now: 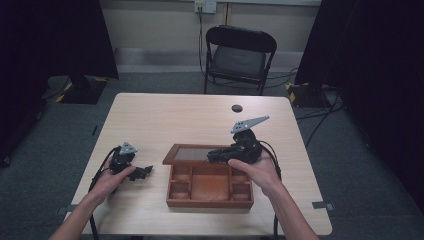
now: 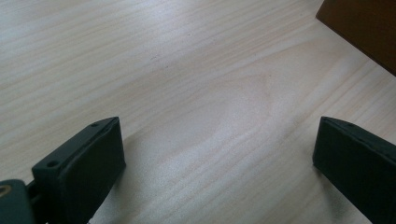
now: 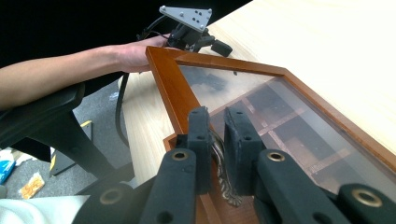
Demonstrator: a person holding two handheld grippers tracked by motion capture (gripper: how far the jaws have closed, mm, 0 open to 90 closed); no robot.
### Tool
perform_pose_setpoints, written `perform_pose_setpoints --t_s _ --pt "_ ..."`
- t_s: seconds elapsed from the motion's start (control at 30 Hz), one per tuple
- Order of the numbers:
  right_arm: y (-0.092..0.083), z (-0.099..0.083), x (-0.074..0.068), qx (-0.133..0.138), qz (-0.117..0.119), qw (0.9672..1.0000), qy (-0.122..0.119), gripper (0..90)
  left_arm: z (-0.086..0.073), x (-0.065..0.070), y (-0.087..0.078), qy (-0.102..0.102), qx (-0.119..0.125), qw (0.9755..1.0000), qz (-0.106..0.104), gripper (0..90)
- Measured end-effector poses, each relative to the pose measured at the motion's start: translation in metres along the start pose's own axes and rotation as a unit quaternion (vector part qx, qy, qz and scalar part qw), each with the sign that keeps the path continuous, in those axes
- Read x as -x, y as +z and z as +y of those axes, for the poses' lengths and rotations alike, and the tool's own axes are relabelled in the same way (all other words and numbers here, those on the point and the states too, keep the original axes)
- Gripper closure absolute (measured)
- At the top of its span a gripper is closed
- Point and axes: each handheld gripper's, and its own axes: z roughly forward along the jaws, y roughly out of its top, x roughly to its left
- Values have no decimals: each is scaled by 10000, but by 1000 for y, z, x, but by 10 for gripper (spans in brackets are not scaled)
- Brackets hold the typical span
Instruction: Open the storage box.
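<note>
The wooden box (image 1: 210, 186) sits near the middle of the tabletop (image 1: 165, 115), toward its near edge. Its glass-paned lid (image 3: 280, 116) stands raised off the far side. The right tool (image 3: 215, 140) is clamped on the ornate metal clasp (image 3: 223, 179) at the lid's front rail, its jaws nearly together around it. Through the open top, the box's small compartments look bare, with a wide one in the centre and smaller ones on each side. The left tool (image 1: 131, 167) rests on the tabletop left of the box, jaws spread wide over bare wood, well apart from the box. Broad free tabletop lies beyond the box; a dark chair (image 1: 239, 56) stands past the far edge.
</note>
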Motion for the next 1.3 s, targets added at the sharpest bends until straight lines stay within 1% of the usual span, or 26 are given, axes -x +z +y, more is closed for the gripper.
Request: perform_pose_setpoints --t_s 0.67,0.83,1.07,1.3 --pt "-3 7 4 60 12 10000 31 818 0 0 0 -27 6 10000 -3 14" --pt "-3 9 5 59 16 10000 22 818 0 0 0 -3 1 10000 4 14" --pt "-4 11 6 91 -17 9999 46 819 0 0 0 -2 1 10000 1 14" --pt "-5 14 8 103 -24 9999 20 819 0 0 0 -7 1 10000 -8 14"
